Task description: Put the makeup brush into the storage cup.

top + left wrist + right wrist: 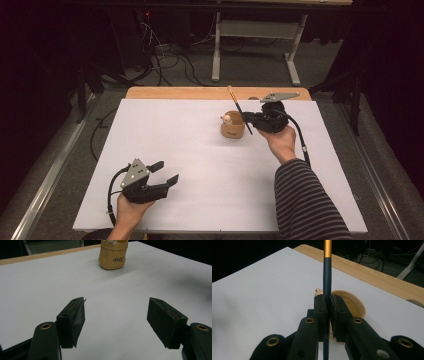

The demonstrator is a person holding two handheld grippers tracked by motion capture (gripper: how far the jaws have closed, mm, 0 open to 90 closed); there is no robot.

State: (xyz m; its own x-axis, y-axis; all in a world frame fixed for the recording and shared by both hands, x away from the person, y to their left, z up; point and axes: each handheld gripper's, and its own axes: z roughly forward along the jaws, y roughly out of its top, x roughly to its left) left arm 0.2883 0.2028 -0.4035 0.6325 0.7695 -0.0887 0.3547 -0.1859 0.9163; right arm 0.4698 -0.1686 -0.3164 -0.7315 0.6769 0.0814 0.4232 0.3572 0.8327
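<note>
My right claw (328, 302) was clamped tight on a thin dark stick with a golden upper part (327, 267), both jaws pressed flat against its shaft. From above, the stick (240, 110) leaned up and away to the far left from the claw (248, 118), its low end beside a small tan cup (233, 129). That cup sat on the white bench (200, 165) towards the far right, just left of my right hand (281, 140), with something small and pale poking above its rim. In the right claw's view the cup's round rim (354, 302) lay directly behind the jaws.

My left claw (165, 172) rested at the near left of the bench, held in my left hand (129, 210), its jaws spread wide with nothing between them. Through its own view, the tan cup (113, 256) stood well off across bare white surface, dark lettering on its side.
</note>
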